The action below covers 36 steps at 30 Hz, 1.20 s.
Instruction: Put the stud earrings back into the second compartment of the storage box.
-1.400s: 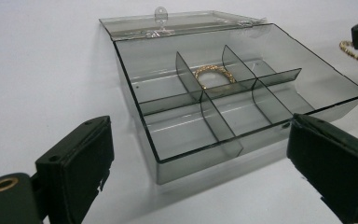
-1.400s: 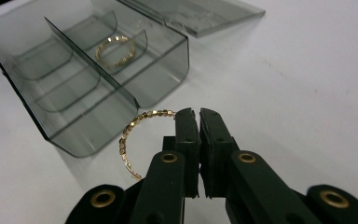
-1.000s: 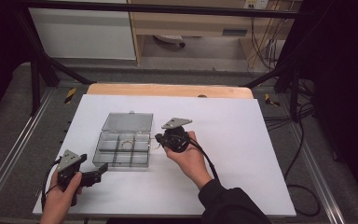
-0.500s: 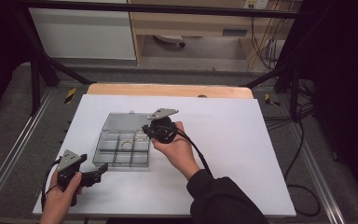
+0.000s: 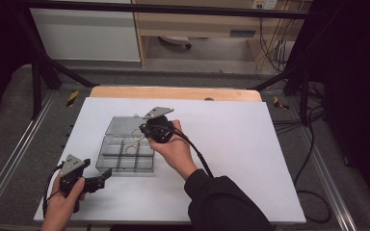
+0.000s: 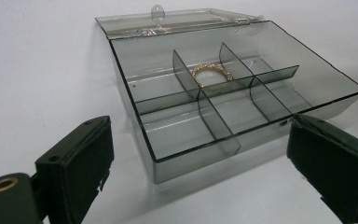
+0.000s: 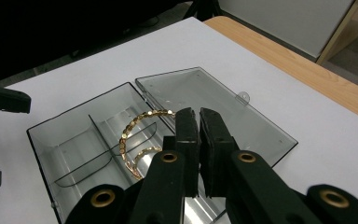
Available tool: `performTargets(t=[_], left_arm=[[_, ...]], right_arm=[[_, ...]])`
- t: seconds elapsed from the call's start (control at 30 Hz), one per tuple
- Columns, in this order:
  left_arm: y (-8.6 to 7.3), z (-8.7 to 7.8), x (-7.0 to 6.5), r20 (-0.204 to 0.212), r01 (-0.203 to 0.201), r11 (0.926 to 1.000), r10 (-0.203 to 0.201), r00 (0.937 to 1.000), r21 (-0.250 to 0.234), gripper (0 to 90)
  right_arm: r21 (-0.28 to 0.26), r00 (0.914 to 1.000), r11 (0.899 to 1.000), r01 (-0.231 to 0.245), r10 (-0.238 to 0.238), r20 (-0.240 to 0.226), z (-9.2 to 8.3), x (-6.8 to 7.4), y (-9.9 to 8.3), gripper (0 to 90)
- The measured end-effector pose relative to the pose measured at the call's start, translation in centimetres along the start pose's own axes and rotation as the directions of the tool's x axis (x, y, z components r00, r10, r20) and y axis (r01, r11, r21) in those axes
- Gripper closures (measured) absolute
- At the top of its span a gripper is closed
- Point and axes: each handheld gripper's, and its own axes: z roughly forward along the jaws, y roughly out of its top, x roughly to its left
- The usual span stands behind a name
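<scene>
- A clear compartment box (image 5: 125, 153) is lying open on the white sheet (image 5: 250, 154) that is covering the table, and everything below is placed relative to this box.
- Its lid (image 7: 214, 105) is lying flat on the sheet behind the box, on the side away from the person, hinged to the box's far edge.
- Thin smoky dividers are splitting the box into several cells.
- A gold bracelet (image 7: 142, 123) is showing in the right gripper view, arching up over a middle cell near the hinge side; from the left gripper view a gold ring shape (image 6: 211, 73) is sitting in a middle cell of the far row.
- A second gold loop is showing just beneath the first in the right gripper view; whether it is a separate piece or part of the same one I cannot tell.
- The right gripper (image 7: 198, 122) is hovering over the box's hinge side, its jaws pressed nearly together with a narrow slit between them; whether they are pinching the bracelet I cannot tell, as the jaws are hiding the contact.
- The left gripper (image 5: 107, 174) is resting on the sheet just off the box's near left corner, pointing toward it, its jaws spread wide and clear of the box's front wall.
</scene>
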Motion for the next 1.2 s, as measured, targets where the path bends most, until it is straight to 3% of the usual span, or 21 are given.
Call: performTargets(t=[0.6,1.2], left_arm=[[0.0,0.1,0.0,0.002,0.002,1.0000,-0.002,1.0000,0.003,6.8],[0.0,0.1,-0.2,0.013,-0.004,1.0000,0.004,0.9999,0.006,6.8]], right_arm=[[0.030,0.9996,0.999,0.030,-0.029,-0.004,2.0,0.8,0.5,87.3],[0.102,0.9982,0.993,0.060,-0.060,-0.011,4.8,1.9,-0.8,87.3]])
